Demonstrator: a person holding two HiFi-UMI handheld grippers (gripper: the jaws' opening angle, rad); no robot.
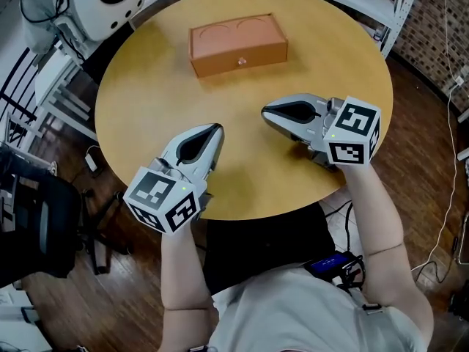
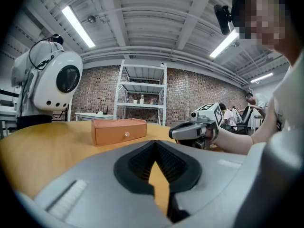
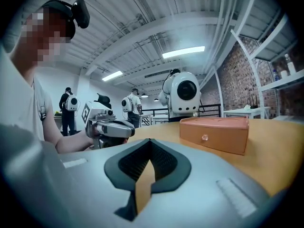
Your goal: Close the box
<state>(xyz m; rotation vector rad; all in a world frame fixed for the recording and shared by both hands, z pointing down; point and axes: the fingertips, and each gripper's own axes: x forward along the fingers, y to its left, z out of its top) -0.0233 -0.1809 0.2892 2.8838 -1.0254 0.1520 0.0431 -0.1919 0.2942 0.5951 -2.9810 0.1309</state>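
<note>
The round worktop [image 1: 146, 108] is carrying the orange box [image 1: 238, 44] at upper centre, apparently already closed, so the left tongs [image 1: 215, 130] and right tongs [image 1: 266, 111] are hovering below it, clenched empty.

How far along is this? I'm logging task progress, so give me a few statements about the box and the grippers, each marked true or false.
1. The box lies closed on the table. True.
2. The right gripper holds the box. False: its jaws are shut on nothing, and it is clear of the box.
3. The left gripper has its jaws together with nothing between them. True.
4. The box sits between the two grippers. False: it lies beyond both, toward the table's far side.
</note>
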